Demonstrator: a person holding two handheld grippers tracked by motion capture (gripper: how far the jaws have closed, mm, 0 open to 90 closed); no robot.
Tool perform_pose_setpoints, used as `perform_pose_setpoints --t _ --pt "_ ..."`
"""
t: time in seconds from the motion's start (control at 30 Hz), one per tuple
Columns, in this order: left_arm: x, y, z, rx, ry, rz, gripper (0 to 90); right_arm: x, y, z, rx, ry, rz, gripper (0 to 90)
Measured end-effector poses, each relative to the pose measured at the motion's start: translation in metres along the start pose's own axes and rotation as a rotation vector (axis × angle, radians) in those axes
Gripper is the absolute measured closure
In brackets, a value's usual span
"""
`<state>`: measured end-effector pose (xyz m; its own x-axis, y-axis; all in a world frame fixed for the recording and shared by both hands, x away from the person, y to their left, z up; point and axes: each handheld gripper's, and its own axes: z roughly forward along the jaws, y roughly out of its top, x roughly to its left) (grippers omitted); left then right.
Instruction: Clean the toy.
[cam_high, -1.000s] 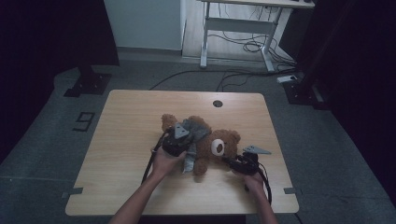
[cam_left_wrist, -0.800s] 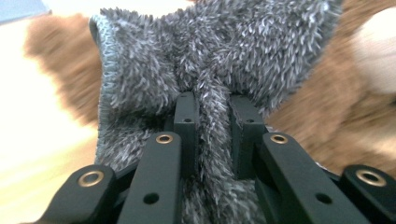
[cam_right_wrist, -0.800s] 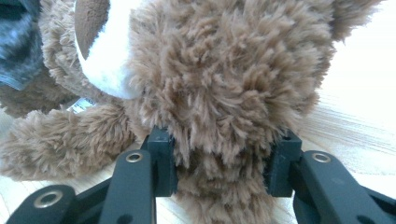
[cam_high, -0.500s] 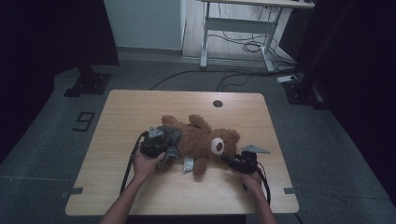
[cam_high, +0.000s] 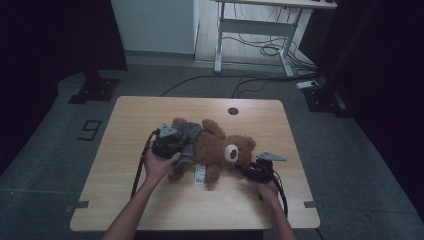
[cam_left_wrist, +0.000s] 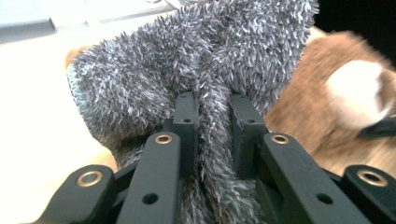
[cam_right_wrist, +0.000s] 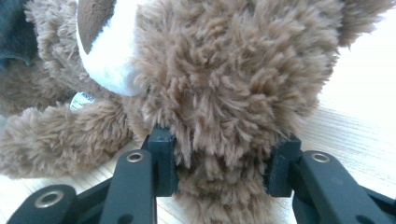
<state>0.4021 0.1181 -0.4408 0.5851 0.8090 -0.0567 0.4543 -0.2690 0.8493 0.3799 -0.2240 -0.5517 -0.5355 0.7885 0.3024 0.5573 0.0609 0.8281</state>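
A brown teddy bear lies across the middle of the wooden table, head to the right. A grey fuzzy cloth covers its leg end at the left. My left gripper is shut on a fold of this grey cloth, which bunches between the jaws of the left gripper; the bear shows blurred behind. My right gripper is shut on the bear's head, with fur pressed between the jaws of the right gripper. Its white muzzle faces up and left.
A white label hangs from the bear's near side. A round cable hole sits at the table's far edge. Beyond the table stand a desk frame with cables and dark stands on the floor at both sides.
My left gripper has moved left and slightly away from me, drawing the grey cloth from the bear's middle toward its legs. The right gripper has stayed on the head.
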Motion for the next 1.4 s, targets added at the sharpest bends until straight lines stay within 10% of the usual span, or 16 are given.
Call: perform_pose_setpoints --t 0.17,0.37,0.87,1.13,1.4 --pt "-0.017 0.031 0.025 0.039 -0.013 0.037 74.7 -0.002 0.000 -0.001 0.000 0.005 -0.011 55.6" --pt "-0.015 0.020 0.060 0.086 -0.016 -0.016 74.8 -0.004 0.000 -0.003 0.004 0.009 -0.025 55.1" --pt "-0.015 -0.020 0.045 0.051 -0.047 -0.028 76.5 -0.003 0.001 -0.015 0.032 0.040 -0.031 26.6" --pt "-0.022 -0.033 0.035 0.022 -0.047 -0.022 76.6 0.004 0.028 -0.036 -0.085 0.015 0.001 12.1" --pt "-0.023 -0.043 0.028 -0.001 -0.071 -0.043 76.6 0.020 0.058 0.001 -0.062 -0.038 0.046 3.3"
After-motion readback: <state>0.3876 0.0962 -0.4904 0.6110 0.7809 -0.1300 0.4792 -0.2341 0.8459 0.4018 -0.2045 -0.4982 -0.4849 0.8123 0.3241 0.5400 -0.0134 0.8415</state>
